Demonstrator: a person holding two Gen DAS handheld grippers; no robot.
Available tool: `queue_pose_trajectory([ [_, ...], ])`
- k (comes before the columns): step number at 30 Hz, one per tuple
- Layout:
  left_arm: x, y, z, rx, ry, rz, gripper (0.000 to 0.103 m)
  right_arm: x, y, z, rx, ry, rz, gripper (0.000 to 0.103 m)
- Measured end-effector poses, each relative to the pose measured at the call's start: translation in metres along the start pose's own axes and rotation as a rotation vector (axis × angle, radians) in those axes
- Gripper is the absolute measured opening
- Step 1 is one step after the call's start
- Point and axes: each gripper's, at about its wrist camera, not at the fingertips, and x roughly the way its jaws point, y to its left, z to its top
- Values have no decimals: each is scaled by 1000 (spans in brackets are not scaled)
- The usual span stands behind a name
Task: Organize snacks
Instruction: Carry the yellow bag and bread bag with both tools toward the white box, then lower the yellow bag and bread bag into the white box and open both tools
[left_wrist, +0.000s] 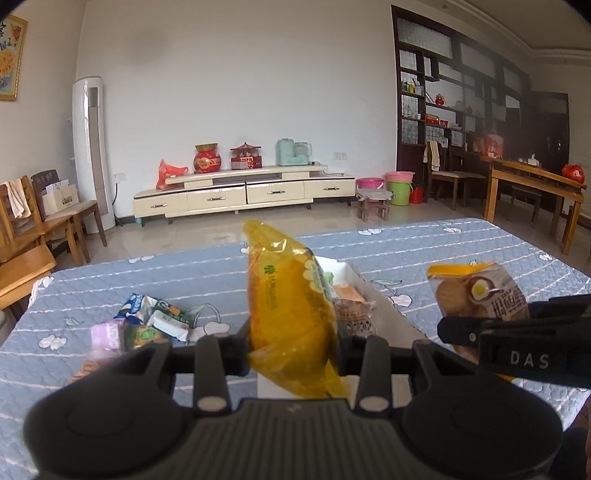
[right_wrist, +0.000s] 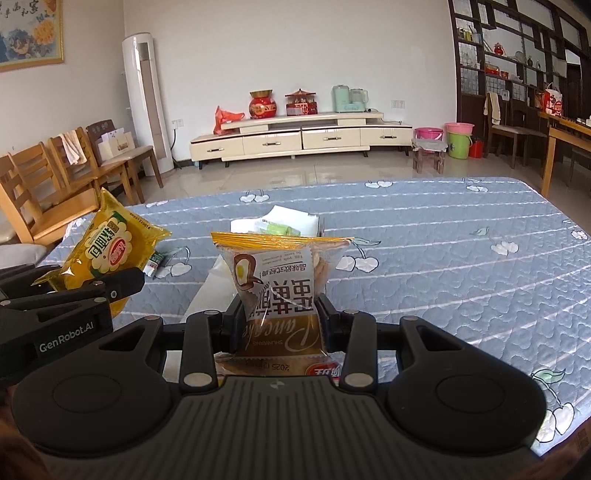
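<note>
The yellow crinkly plastic snack packet (left_wrist: 291, 314) is standing upright between the closed fingers of the left gripper (left_wrist: 293, 350), its long axis rising almost vertically, hanging above the near end of the open white cardboard box (left_wrist: 354, 275) that is lying lengthwise toward the far edge of the blue quilted table cover (left_wrist: 461, 243). The right gripper (right_wrist: 277, 325) is clamping the brown-and-clear pancake packet (right_wrist: 280, 291) upright just beside it, also near the box. The box is lying ahead and below both sets of fingers, so the drop looks short. Loose wrapped snacks (left_wrist: 155, 319) are waiting toward the cover's left edge.
</note>
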Motion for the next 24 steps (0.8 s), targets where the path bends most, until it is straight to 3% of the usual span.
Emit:
queue_pose_trajectory([
  [19, 23, -3, -9, -11, 77, -7, 37, 29, 1, 9, -24, 74, -3, 49],
  [24, 28, -4, -12, -13, 96, -5, 37, 30, -3, 10, -21, 74, -9, 64],
])
